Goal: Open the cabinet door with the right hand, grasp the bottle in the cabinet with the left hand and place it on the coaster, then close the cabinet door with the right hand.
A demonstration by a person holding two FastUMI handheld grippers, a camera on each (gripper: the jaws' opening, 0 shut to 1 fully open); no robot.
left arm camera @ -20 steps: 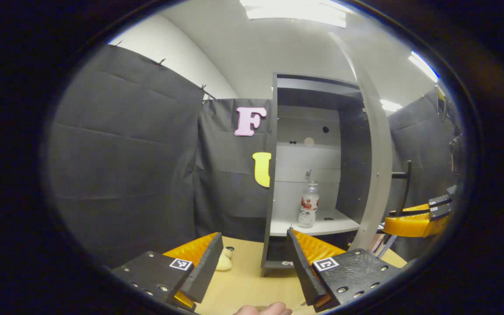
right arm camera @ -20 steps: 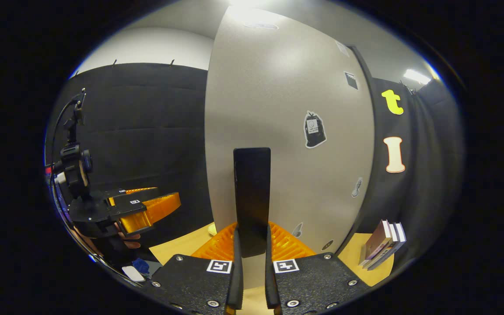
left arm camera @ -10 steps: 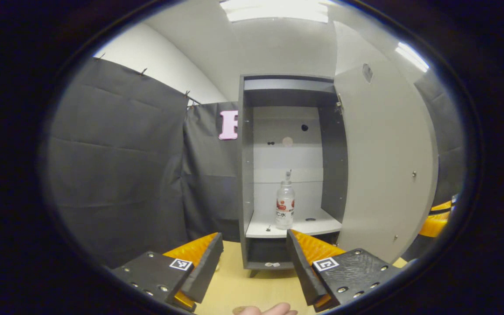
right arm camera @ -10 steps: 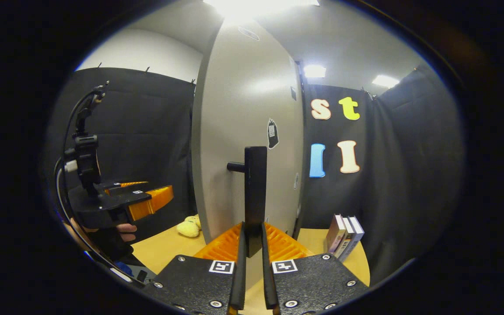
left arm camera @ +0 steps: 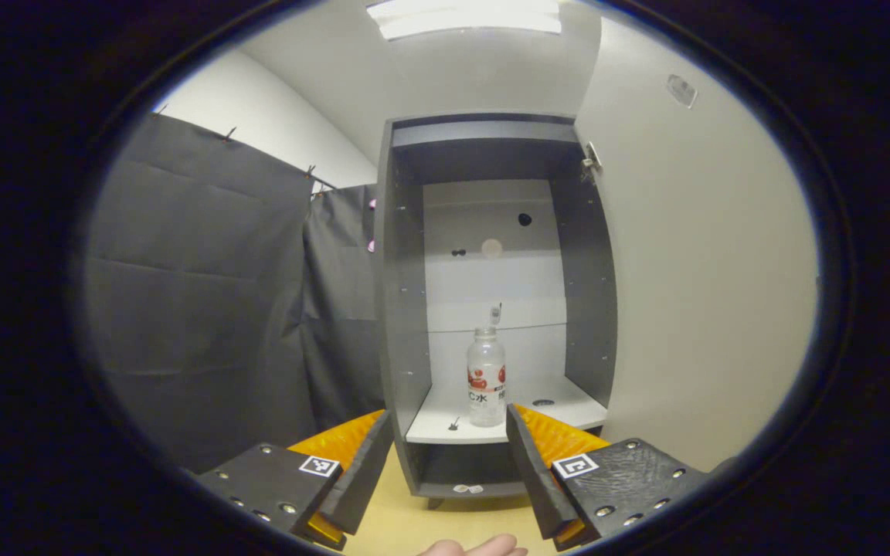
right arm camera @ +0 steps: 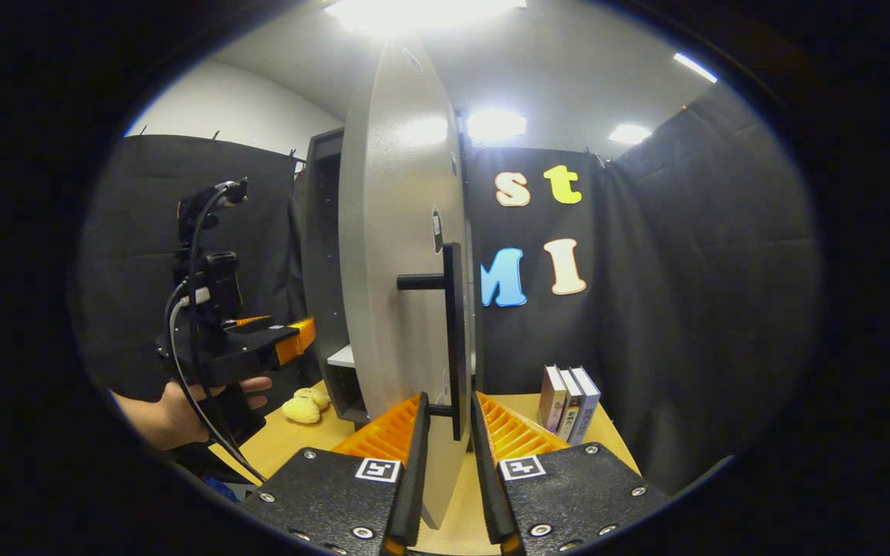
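Left gripper: seen in the left gripper view at 6 o'clock, its two black and orange fingers spread wide with nothing between them, held above the counter and aimed at the open cabinet.
Hand edge: a sliver of a hand at the very bottom of the left gripper view, at 6 o'clock, below the fingers.
Right gripper: seen in the right gripper view at 6 o'clock; its fingers stand on either side of the black door handle, with a narrow gap showing on each side, so whether they press on the bar cannot be told.
Cabinet door: pale grey, swung wide open; the right gripper view sees it nearly edge-on at 12 o'clock, and the left gripper view sees its inner face at 3 o'clock.
Left gripper from afar: in the right gripper view at 9 o'clock, held by a hand, with a cable looping over it.
Cabinet: dark grey frame with a white interior, standing on the counter dead ahead of the left gripper.
Bottle: clear plastic with a red and white label, upright on the cabinet's white lower shelf, just left of the shelf's middle, beyond the spread fingers.
Yellow soft toy: on the counter at 8 o'clock in the right gripper view, near the cabinet's foot.
Books: three standing upright on the counter at 4 o'clock in the right gripper view, beyond the door.
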